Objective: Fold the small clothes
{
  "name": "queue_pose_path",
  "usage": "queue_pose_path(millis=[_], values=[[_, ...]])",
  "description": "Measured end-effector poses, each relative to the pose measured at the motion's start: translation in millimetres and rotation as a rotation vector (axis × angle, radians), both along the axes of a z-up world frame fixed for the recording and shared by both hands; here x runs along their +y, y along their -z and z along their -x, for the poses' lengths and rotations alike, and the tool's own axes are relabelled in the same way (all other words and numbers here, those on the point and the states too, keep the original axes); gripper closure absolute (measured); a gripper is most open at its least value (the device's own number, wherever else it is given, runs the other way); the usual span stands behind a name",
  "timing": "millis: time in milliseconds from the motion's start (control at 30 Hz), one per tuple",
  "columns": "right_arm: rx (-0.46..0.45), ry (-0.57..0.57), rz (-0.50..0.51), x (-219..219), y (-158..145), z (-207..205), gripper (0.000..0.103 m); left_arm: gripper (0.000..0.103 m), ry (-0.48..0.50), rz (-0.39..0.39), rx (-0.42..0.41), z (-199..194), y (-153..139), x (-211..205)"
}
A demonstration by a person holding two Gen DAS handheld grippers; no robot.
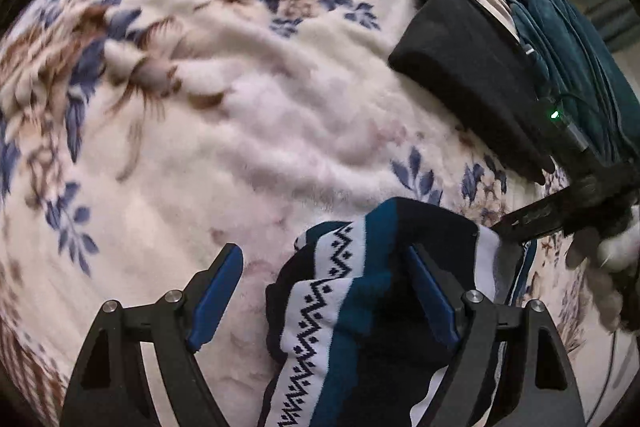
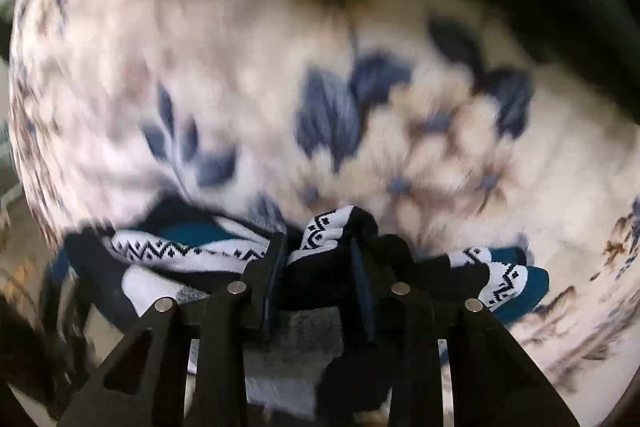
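A big fluffy blanket [image 1: 248, 131], cream with blue and brown flowers, covered the whole bed. At its far side lay a dark green cloth [image 1: 568, 39] and a black folded thing [image 1: 464, 67].

The patterned sock [image 1: 352, 311] lay bunched on the blanket, right under both tongs. It was navy and teal, with white bands that had dark zigzags on them. It looked soft and floppy, so it would sag if lifted by one end.

The left gripper [image 1: 328, 307] stood wide open. The sock lay between its blue pads and over the right-hand one, but it was not squeezed. The right gripper [image 2: 320, 279] had its jaws close together around a lump of the sock. That picture was blurry, so I could not tell if the pads really pinched it.

I think the step was to get a hold of the sock and fold it. To do it well, each gripper should pinch one end, pull it flat, then lay one end neatly on the other.
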State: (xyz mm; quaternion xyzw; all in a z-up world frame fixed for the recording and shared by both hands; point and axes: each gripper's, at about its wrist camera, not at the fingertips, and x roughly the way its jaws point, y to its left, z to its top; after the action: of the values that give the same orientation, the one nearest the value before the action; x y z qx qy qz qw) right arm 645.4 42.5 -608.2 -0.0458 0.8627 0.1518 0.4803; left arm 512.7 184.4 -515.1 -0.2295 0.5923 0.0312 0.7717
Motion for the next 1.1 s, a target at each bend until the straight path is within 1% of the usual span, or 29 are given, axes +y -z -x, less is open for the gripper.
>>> queue_pose_path(millis=[33, 67, 100, 133, 167, 200, 233, 267, 300, 367, 400, 467, 500, 533, 567, 600, 633, 667, 700, 733, 767, 800, 867, 900, 967, 1000, 1033, 1067, 1100], values=[[0.001, 0.007, -0.019, -3, -8, -9, 0.066, 0.021, -0.007, 0.011, -0.003, 1, 0, 2], [-0.022, -0.013, -0.043, -3, -20, -18, 0.062, 0.021, -0.014, 0.013, -0.007, 3, -2, 4], [-0.060, -0.057, -0.064, 0, -33, -26, 0.048, 0.021, -0.019, 0.016, -0.010, 4, -4, 5], [-0.143, -0.149, -0.092, 5, -57, -35, 0.035, 0.021, -0.028, 0.019, -0.020, 6, -6, 7], [-0.187, -0.207, -0.113, 9, -68, -38, 0.031, 0.021, -0.040, 0.017, -0.029, 8, -8, 9], [-0.230, -0.304, -0.145, 16, -82, -38, 0.030, 0.021, -0.056, 0.012, -0.034, 10, -10, 11], [-0.232, -0.387, -0.175, 24, -89, -37, 0.030, 0.021, -0.073, 0.011, -0.037, 13, -12, 13], [-0.198, -0.461, -0.187, 29, -89, -33, 0.030, 0.021, -0.093, 0.010, -0.035, 15, -11, 15], [-0.142, -0.535, -0.203, 36, -85, -25, 0.030, 0.021, -0.116, 0.010, -0.036, 20, -11, 18], [-0.080, -0.658, -0.236, 47, -77, -7, 0.030, 0.021, -0.157, 0.028, -0.044, 26, -9, 22], [-0.029, -0.760, -0.243, 53, -66, 9, 0.030, 0.021, -0.169, 0.041, -0.045, 29, -7, 24], [0.017, -0.850, -0.244, 68, -45, 24, 0.030, 0.021, -0.194, 0.066, -0.039, 35, -3, 29], [0.075, -0.865, -0.269, 68, -33, 31, 0.038, 0.021, -0.207, 0.082, -0.040, 38, -1, 32], [0.128, -0.839, -0.285, 69, -24, 34, 0.051, 0.019, -0.218, 0.105, -0.041, 40, 2, 35], [0.207, -0.772, -0.312, 68, -15, 35, 0.054, 0.017, -0.224, 0.111, -0.037, 42, 4, 38], [0.266, -0.707, -0.352, 65, -12, 33, 0.055, 0.015, -0.223, 0.111, -0.036, 43, 4, 39], [0.311, -0.641, -0.387, 59, -10, 27, 0.057, 0.014, -0.217, 0.117, -0.043, 43, 4, 40], [0.331, -0.565, -0.411, 51, -8, 16, 0.060, 0.014, -0.213, 0.119, -0.046, 43, 5, 41], [0.273, -0.460, -0.416, 36, -4, -5, 0.061, 0.014, -0.208, 0.119, -0.044, 42, 6, 42], [0.170, -0.407, -0.372, 25, -2, -21, 0.057, 0.014, -0.200, 0.119, -0.032, 42, 7, 43], [0.121, -0.371, -0.343, 19, -3, -28, 0.056, 0.014, -0.196, 0.115, -0.024, 42, 8, 44], [0.080, -0.335, -0.353, 13, -13, -32, 0.056, 0.014, -0.195, 0.114, -0.019, 44, 9, 45], [-0.037, -0.356, -0.383, 16, -38, -31, 0.055, 0.014, -0.200, 0.134, -0.021, 49, 10, 45], [-0.063, -0.323, -0.458, 20, -56, -30, 0.055, 0.014, -0.201, 0.145, -0.023, 52, 11, 44], [-0.127, -0.283, -0.480, 30, -74, -29, 0.055, 0.014, -0.191, 0.189, -0.031, 56, 13, 38], [-0.146, -0.265, -0.517, 44, -83, -27, 0.055, 0.014, -0.182, 0.200, -0.036, 58, 14, 34], [-0.163, -0.274, -0.503, 56, -85, -26, 0.055, 0.014, -0.165, 0.214, -0.044, 59, 15, 28], [-0.157, -0.306, -0.487, 76, -85, -21, 0.055, 0.014, -0.152, 0.221, -0.046, 60, 17, 23], [-0.139, -0.347, -0.471, 108, -85, -12, 0.055, 0.014, -0.143, 0.222, -0.046, 61, 19, 18]])
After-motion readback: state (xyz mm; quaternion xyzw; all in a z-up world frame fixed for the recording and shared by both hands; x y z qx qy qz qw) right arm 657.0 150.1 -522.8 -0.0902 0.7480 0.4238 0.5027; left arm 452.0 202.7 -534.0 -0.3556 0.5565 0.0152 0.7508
